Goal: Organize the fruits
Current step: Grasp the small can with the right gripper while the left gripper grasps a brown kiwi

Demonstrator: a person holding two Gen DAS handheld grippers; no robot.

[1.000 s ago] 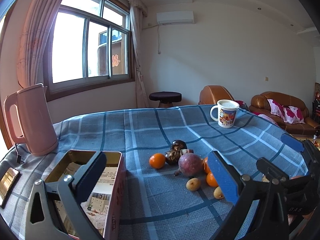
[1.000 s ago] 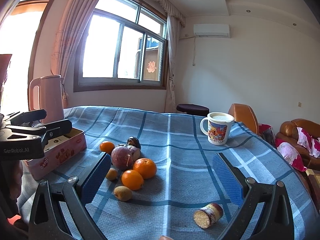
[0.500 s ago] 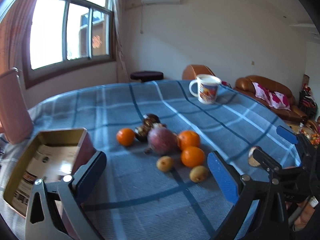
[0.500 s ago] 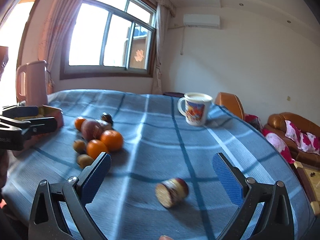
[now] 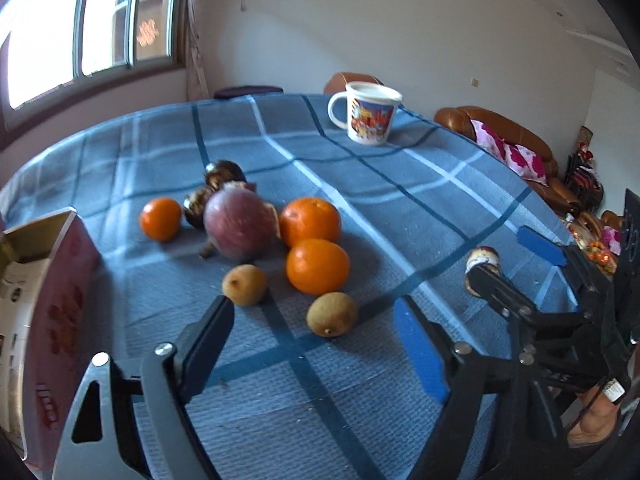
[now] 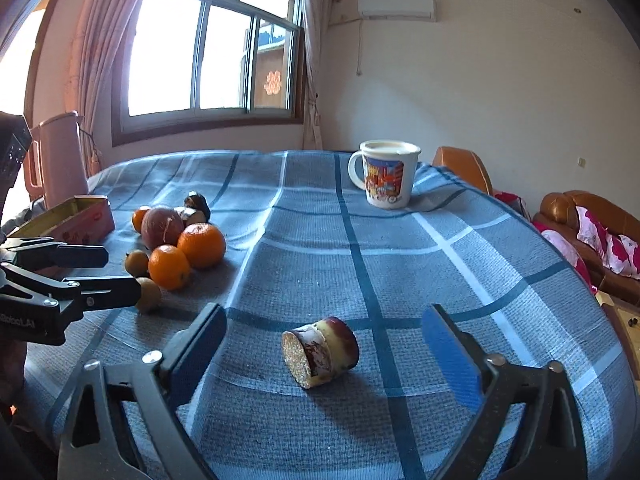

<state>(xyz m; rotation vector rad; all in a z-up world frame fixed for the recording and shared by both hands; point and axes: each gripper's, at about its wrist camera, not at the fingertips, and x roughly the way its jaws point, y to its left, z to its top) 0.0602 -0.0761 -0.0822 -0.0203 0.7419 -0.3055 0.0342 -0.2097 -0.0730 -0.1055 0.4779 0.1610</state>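
Note:
A cluster of fruit lies on the blue plaid cloth: a big purple fruit (image 5: 239,224), three oranges (image 5: 317,266), two dark mangosteens (image 5: 224,174) and two brown kiwis (image 5: 332,314). My left gripper (image 5: 312,346) is open, just short of the nearer kiwi. A cut fruit piece (image 6: 320,350) lies alone; my right gripper (image 6: 326,348) is open, its pads either side of the piece and not touching it. The piece also shows in the left wrist view (image 5: 483,260). The fruit cluster shows at left in the right wrist view (image 6: 176,240).
An open pink tin box (image 5: 48,300) stands left of the fruit, also in the right wrist view (image 6: 80,218). A printed mug (image 6: 386,174) stands at the far side. A pink kettle (image 6: 58,158) is at the far left. Sofas lie beyond the table's right edge.
My left gripper has swung right from the tin box and closed in low on the fruit cluster. My right gripper has moved right until the cut piece sits between its fingers.

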